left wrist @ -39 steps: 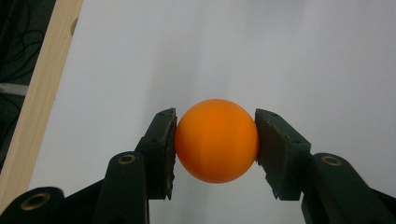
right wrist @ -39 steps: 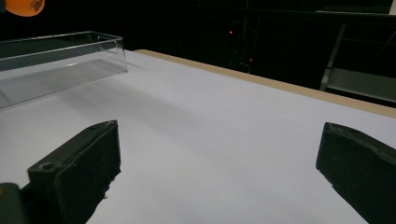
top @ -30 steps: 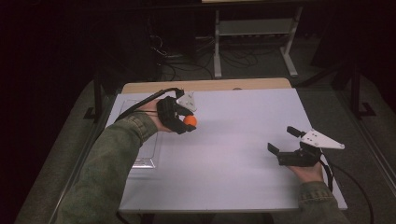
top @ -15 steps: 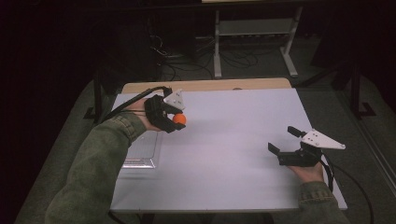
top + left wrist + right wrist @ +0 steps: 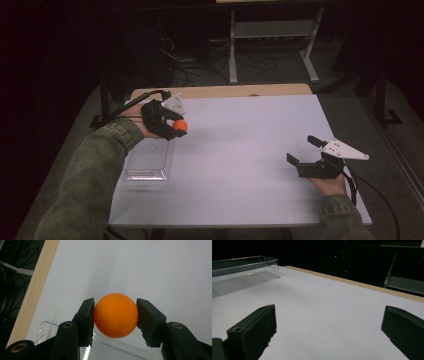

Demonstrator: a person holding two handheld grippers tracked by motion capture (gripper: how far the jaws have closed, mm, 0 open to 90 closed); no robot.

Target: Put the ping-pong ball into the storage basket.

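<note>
One slip risked: ball [image 5: 116,315] pinched only at its sides by left gripper [image 5: 176,128], upper left of high view, above tray [image 5: 146,161], could squirt out and roll; right gripper [image 5: 302,151] wide, empty.

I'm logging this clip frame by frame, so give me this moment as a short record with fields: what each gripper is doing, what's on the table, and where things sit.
left gripper: shut on the orange ball, a pad pressed on each side
ball position: held up off the table, at the far end of the clear tray
clear tray: transparent, rectangular, lying at the table's left edge; nothing seen in it
right gripper: jaws wide apart, nothing between them, low at the table's right side
table surface: white sheet, wooden strip along the far edge
</note>
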